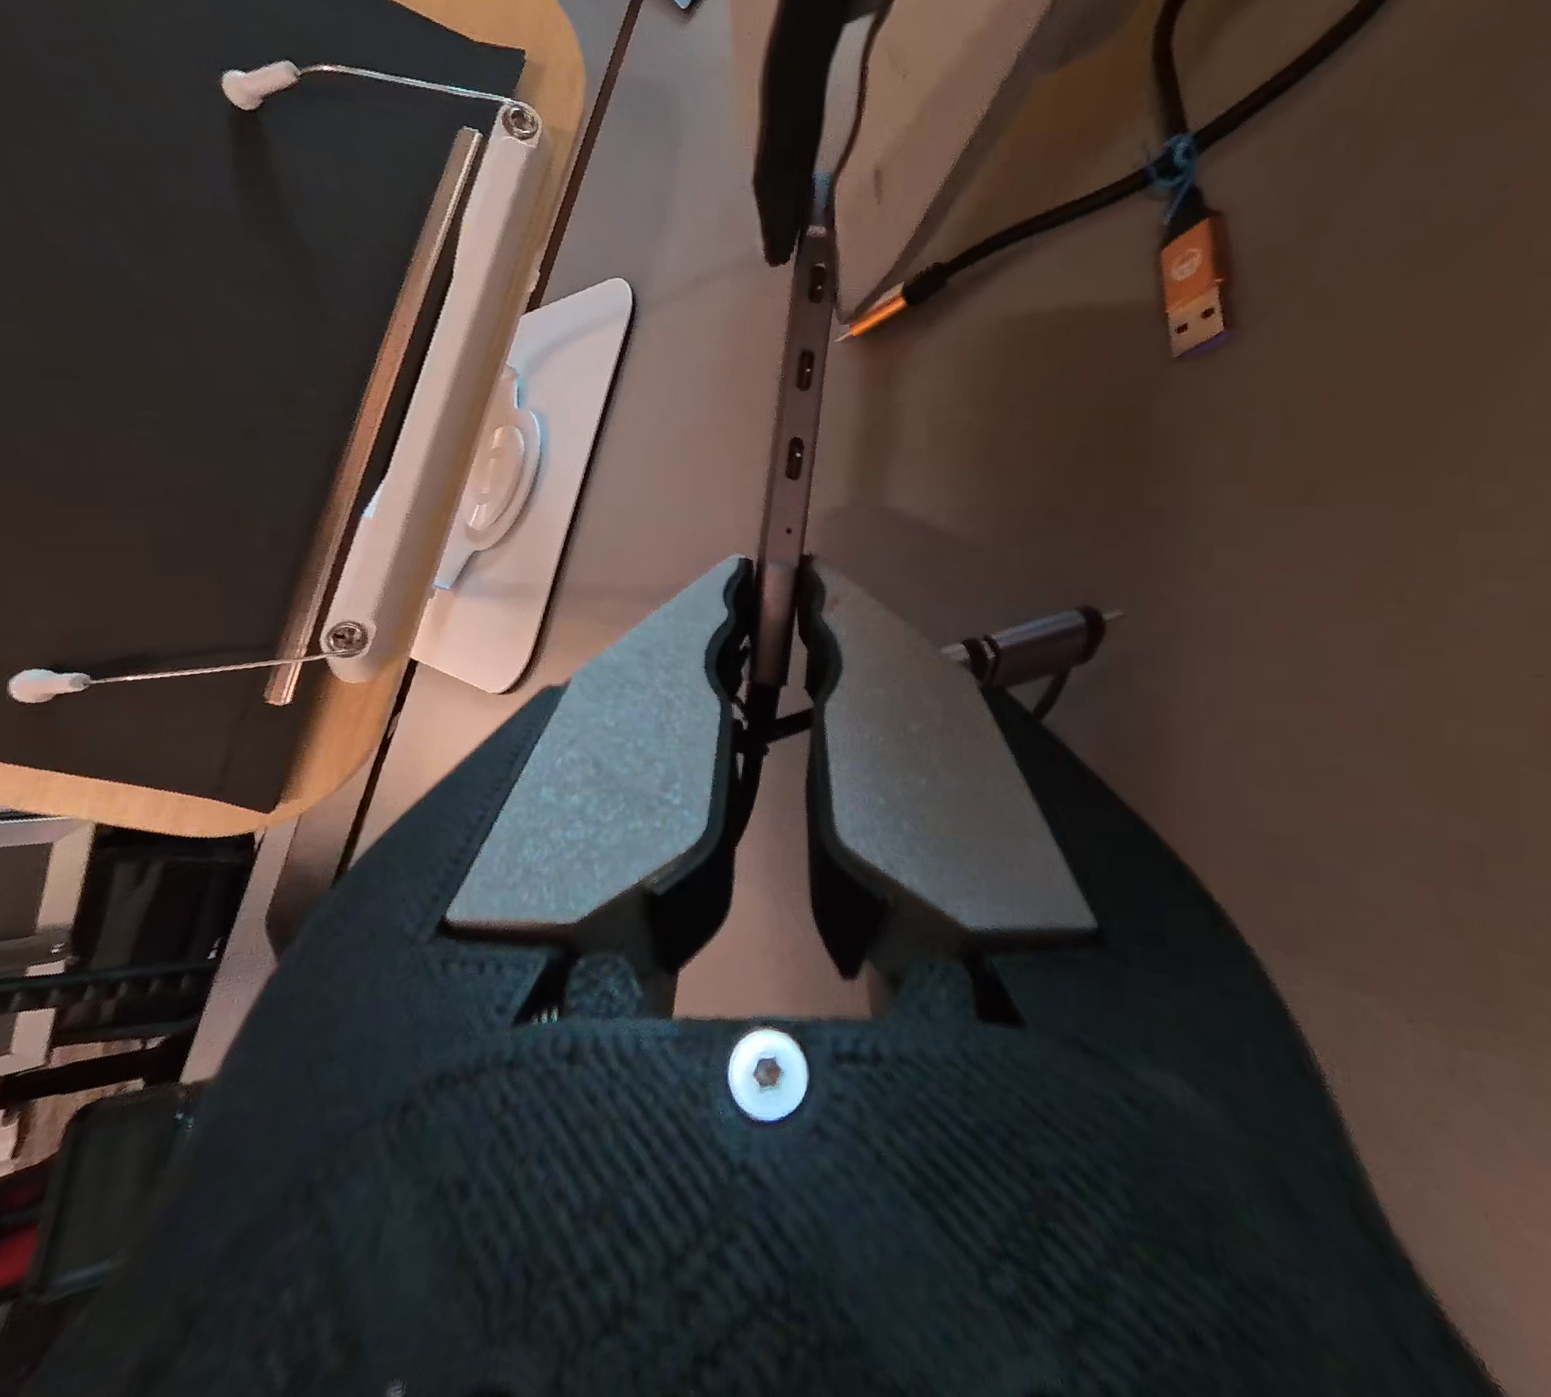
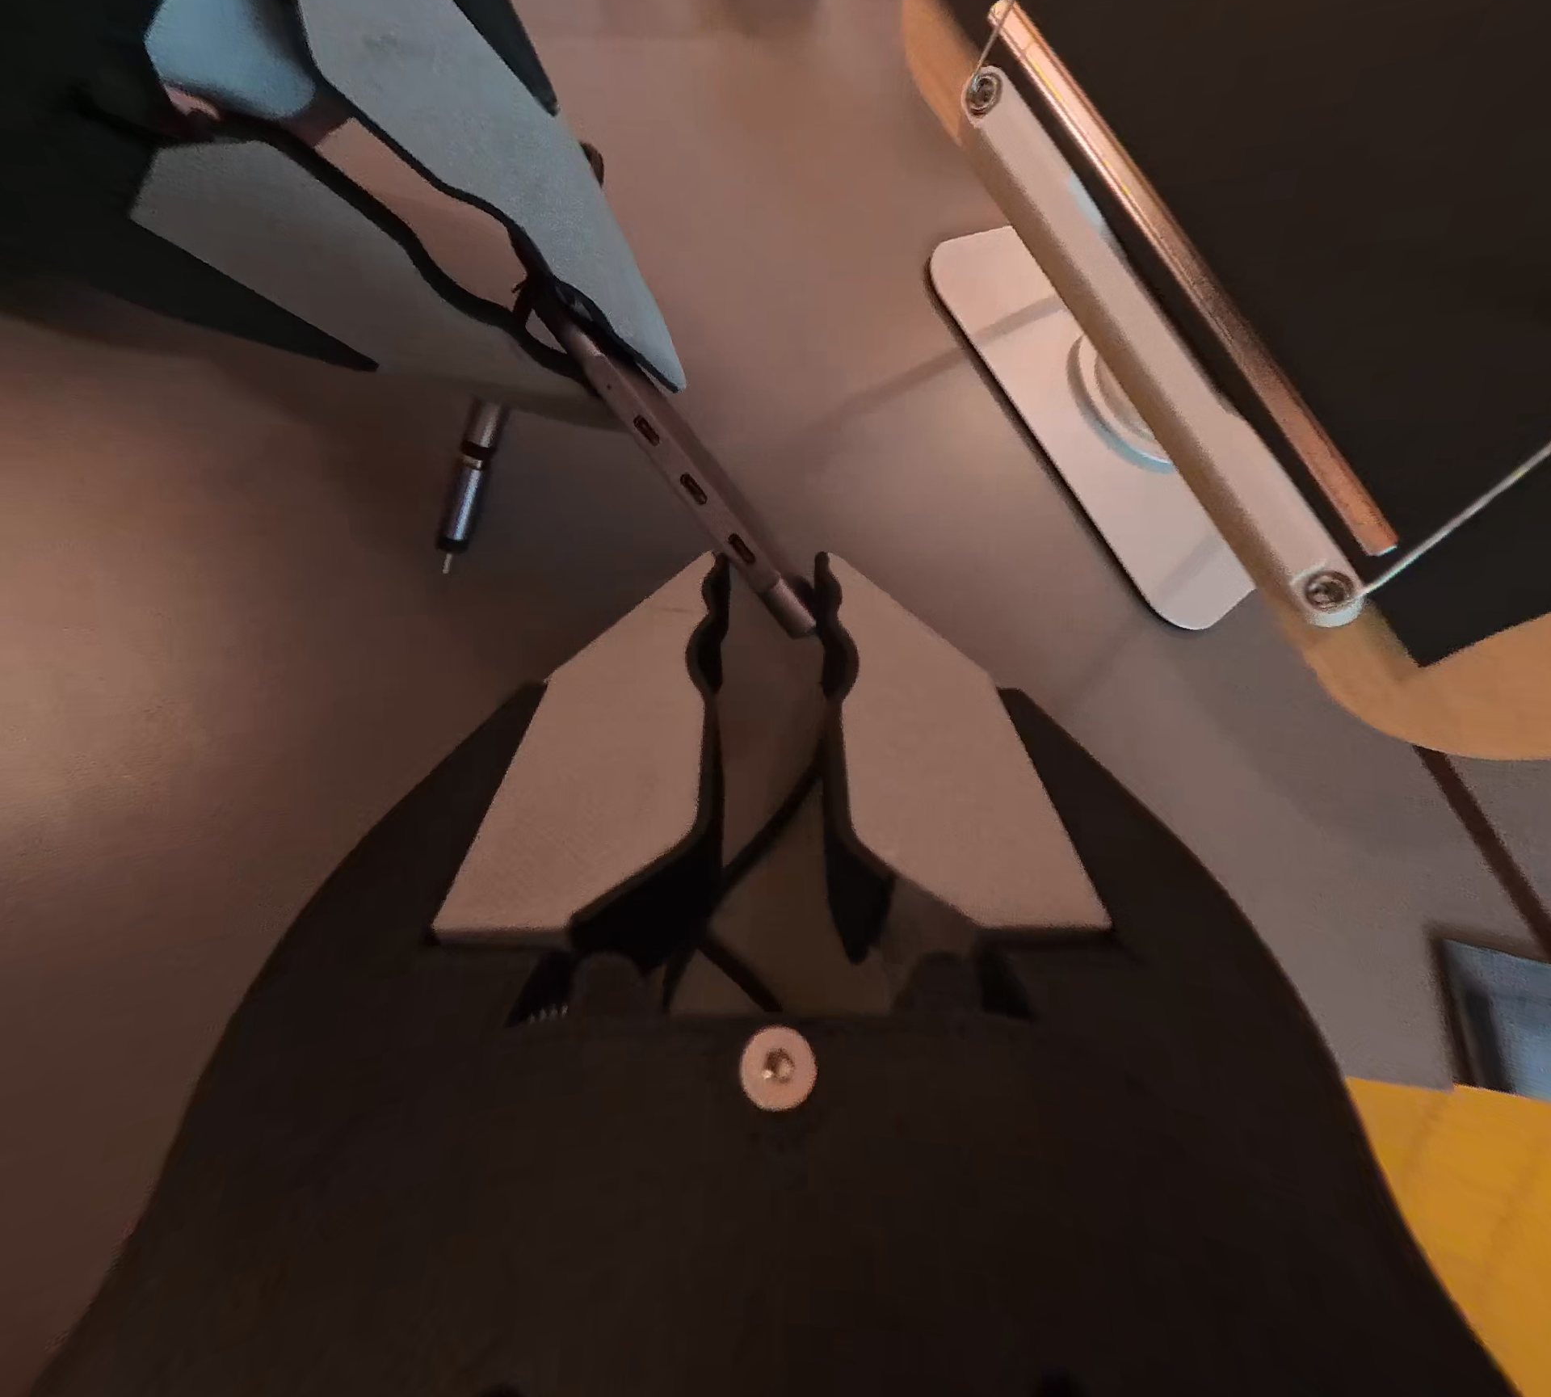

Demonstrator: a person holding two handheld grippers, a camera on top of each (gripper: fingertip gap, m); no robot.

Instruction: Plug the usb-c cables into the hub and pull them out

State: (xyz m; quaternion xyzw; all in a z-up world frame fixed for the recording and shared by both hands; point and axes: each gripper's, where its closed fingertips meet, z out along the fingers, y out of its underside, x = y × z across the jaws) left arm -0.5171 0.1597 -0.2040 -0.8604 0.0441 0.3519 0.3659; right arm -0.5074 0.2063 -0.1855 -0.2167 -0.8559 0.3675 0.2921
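Note:
A slim grey hub (image 1: 797, 383) with three empty ports along its edge is held up above the table. My left gripper (image 1: 776, 593) is shut on its near end. My right gripper (image 2: 772, 589) straddles the hub's other end (image 2: 793, 605). The end touches the right finger, and a small gap shows on the left. The right gripper also shows in the left wrist view (image 1: 810, 282). A black braided cable (image 1: 1259, 55) with an orange flat plug (image 1: 1192, 282) and an orange small plug (image 1: 877, 317) lies on the table. A grey plug (image 1: 1036, 635) lies near my left gripper and shows in the right wrist view (image 2: 470, 467).
A wooden board with a black face (image 1: 210, 349) stands tilted on a white stand (image 1: 520, 517) to the left, with two wire clips. It fills the right side of the right wrist view (image 2: 1259, 139). A yellow surface (image 2: 1443, 1206) is at lower right. The grey table (image 1: 1259, 769) lies beneath.

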